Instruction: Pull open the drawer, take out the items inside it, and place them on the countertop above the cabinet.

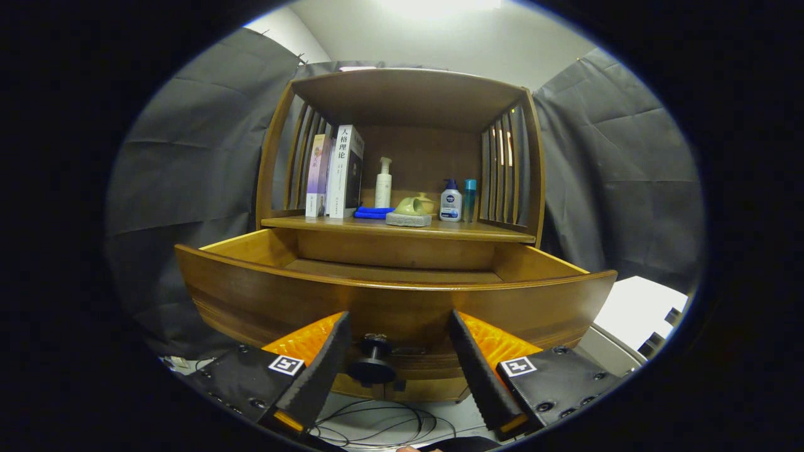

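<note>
Drawer (396, 301) pulled out, brown wood, dark knob (372, 364) | gripper (399, 339) fingers apart, flanking knob, not touching

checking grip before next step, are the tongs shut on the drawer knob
No, the tongs stand open, the drawer knob between them untouched.
</note>
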The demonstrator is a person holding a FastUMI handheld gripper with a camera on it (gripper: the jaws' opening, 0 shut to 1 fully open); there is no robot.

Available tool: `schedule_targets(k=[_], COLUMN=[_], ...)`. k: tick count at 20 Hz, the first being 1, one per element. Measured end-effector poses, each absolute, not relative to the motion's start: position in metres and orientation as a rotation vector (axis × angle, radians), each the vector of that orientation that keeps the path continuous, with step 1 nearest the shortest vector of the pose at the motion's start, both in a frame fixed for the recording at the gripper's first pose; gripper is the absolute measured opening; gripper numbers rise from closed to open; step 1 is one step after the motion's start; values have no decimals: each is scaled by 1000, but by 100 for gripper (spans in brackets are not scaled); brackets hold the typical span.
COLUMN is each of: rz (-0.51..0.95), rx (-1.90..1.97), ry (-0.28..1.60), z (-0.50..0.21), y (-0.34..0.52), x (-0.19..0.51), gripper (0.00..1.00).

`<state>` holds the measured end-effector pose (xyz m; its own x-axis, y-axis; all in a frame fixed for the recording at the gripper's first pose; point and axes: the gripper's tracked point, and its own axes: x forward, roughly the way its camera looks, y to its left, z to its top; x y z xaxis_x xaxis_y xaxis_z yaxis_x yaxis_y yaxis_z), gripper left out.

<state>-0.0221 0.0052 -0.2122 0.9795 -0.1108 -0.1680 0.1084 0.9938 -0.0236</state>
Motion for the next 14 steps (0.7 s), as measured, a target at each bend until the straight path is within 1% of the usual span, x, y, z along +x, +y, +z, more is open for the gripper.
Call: schedule_targets(k=[8, 14], rz=[-113, -115], rx=[-6, 3], ry=[170, 154], z=[-212, -202], y=[5, 2], x=[-14, 20], gripper=[99, 100])
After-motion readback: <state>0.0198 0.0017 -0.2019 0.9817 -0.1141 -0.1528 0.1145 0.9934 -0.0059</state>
